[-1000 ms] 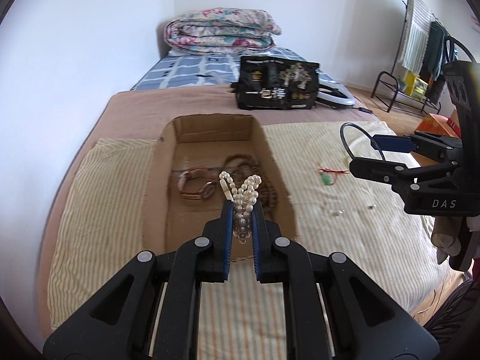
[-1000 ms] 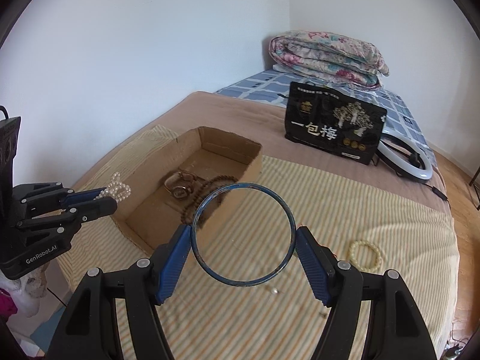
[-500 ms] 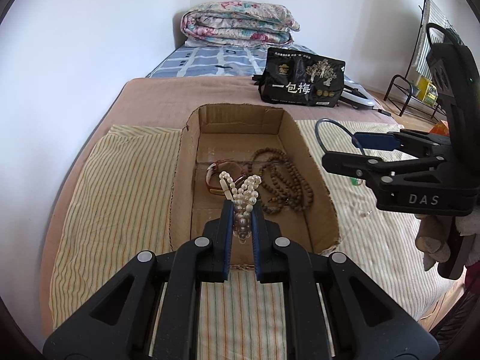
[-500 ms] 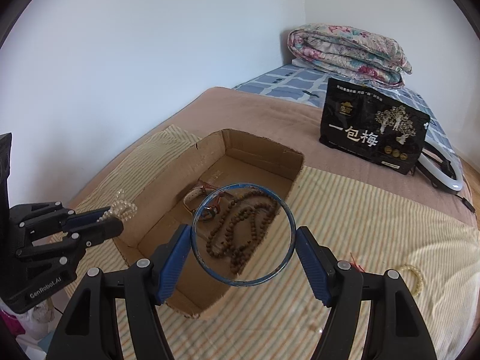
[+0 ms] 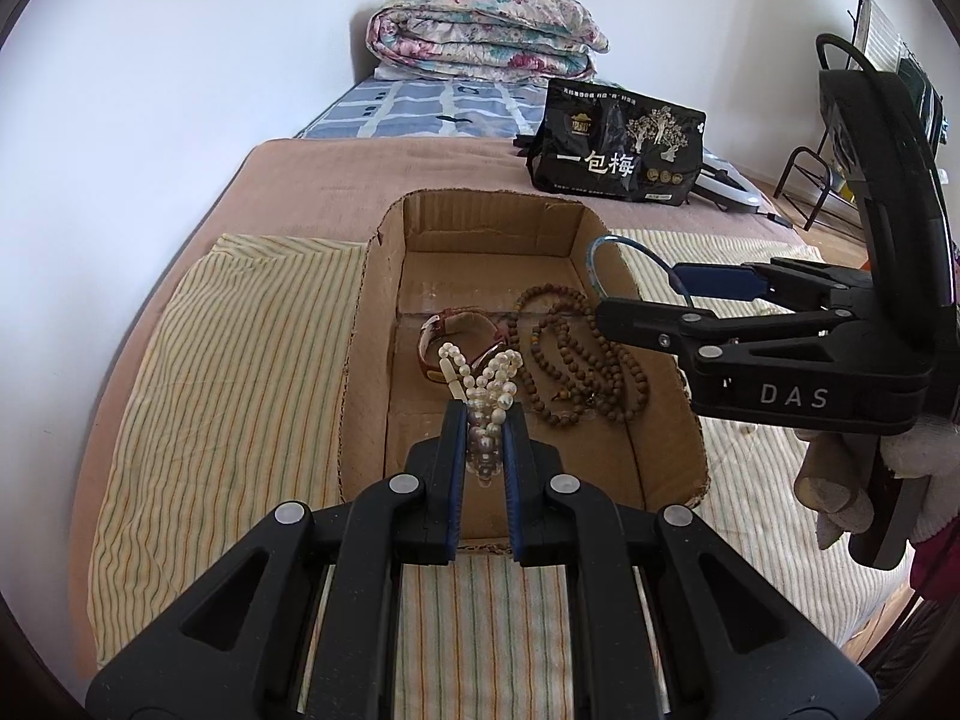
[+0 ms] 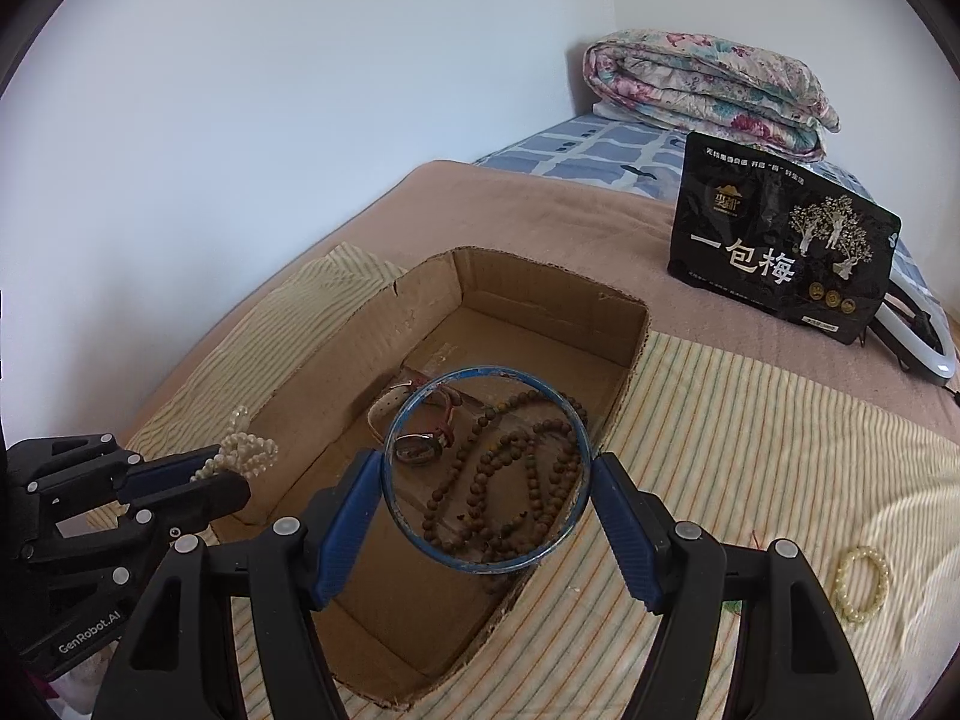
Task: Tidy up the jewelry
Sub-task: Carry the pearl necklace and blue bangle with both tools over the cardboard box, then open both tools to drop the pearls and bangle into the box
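Note:
My left gripper (image 5: pixel 485 414) is shut on a bunch of white pearl beads (image 5: pixel 483 378), held above the near end of an open cardboard box (image 5: pixel 372 312). Inside the box lie a watch with a reddish-brown strap (image 5: pixel 462 330) and a long string of brown wooden beads (image 5: pixel 576 354). My right gripper (image 6: pixel 487 471) is shut on a thin blue bangle (image 6: pixel 487 567), which its pads clamp from both sides over the box (image 6: pixel 420 294). The left gripper (image 6: pixel 222 471) with its pearl beads (image 6: pixel 243 450) appears at the lower left of the right wrist view.
A cream bead bracelet (image 6: pixel 862 583) and a red cord lie on the striped cloth (image 6: pixel 750 420) right of the box. A black snack bag (image 6: pixel 780 246), a white ring light (image 6: pixel 924 342) and a folded floral quilt (image 5: pixel 480 30) sit farther back. A wall runs along the left.
Both grippers have come forward over the box, which now looks larger and nearer. The right gripper with the bangle shifted left from the striped cloth to above the box.

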The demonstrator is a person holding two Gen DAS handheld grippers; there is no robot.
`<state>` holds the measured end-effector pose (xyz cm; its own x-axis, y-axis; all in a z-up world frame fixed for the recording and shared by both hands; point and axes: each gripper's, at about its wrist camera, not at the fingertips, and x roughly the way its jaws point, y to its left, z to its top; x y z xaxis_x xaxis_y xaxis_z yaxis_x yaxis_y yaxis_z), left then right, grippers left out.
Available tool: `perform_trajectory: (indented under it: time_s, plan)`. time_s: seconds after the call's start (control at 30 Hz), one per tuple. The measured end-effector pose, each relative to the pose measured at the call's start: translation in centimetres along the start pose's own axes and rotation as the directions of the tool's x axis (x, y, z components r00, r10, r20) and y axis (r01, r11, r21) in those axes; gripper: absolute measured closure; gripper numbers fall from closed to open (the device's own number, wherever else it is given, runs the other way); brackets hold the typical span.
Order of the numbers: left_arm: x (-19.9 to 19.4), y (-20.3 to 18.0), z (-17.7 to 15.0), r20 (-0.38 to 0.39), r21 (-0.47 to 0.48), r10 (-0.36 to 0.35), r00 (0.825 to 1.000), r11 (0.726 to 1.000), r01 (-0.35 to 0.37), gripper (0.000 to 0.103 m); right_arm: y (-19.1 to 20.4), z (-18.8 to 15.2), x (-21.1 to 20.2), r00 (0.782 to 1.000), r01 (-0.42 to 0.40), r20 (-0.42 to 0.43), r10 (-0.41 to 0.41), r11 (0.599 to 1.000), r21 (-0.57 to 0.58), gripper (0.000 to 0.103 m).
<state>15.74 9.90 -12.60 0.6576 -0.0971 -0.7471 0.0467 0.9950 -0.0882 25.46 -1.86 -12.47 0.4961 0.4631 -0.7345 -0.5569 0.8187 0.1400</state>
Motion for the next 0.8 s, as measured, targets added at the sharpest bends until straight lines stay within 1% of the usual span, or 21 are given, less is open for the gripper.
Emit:
perform_trajectory:
  time_s: [0.17,0.4,0.43,0.47,0.5,0.53,0.6,0.8]
  plan:
    - [0.4,0.3,-0.1,-0.006,-0.007,0.004,1.000,1.000,-0.004,0.093,0.1,0.1,0.4,1.000,-0.005,0.001,0.005,1.000,0.001,0.030]
    - [0.9,0.0,0.0,-0.021,0.002,-0.010,1.000,1.000,0.010,0.092,-0.1,0.2,1.0,1.000,-0.003,0.004,0.003,1.000,0.011,0.029]
    - [0.9,-0.1,0.0,-0.022,0.004,-0.011,1.000,1.000,0.011,0.087,-0.2,0.3,1.0,1.000,0.002,0.005,-0.002,1.000,0.013,0.023]
    - [0.9,-0.2,0.0,-0.021,0.006,-0.009,1.000,1.000,0.009,0.072,-0.2,0.3,0.9,1.000,0.009,0.008,-0.009,1.000,0.015,0.019]
    - [0.8,-0.3,-0.1,-0.014,0.009,-0.003,1.000,1.000,0.003,0.063,-0.3,0.2,0.8,1.000,0.017,0.014,-0.017,1.000,0.019,0.011]
    - [0.7,-0.3,-0.1,-0.004,0.009,0.001,1.000,1.000,-0.001,0.053,-0.4,0.2,0.6,0.999,0.023,0.026,-0.024,0.999,0.025,0.010]
    - [0.5,-0.4,-0.1,0.009,0.008,0.005,1.000,1.000,-0.005,0.052,-0.5,0.3,0.4,0.999,0.020,0.032,-0.021,0.999,0.032,0.010]
    - [0.4,-0.5,-0.1,0.011,0.003,0.009,1.000,1.000,-0.009,0.052,-0.6,0.5,0.0,0.999,0.024,0.042,-0.026,0.999,0.032,0.010]
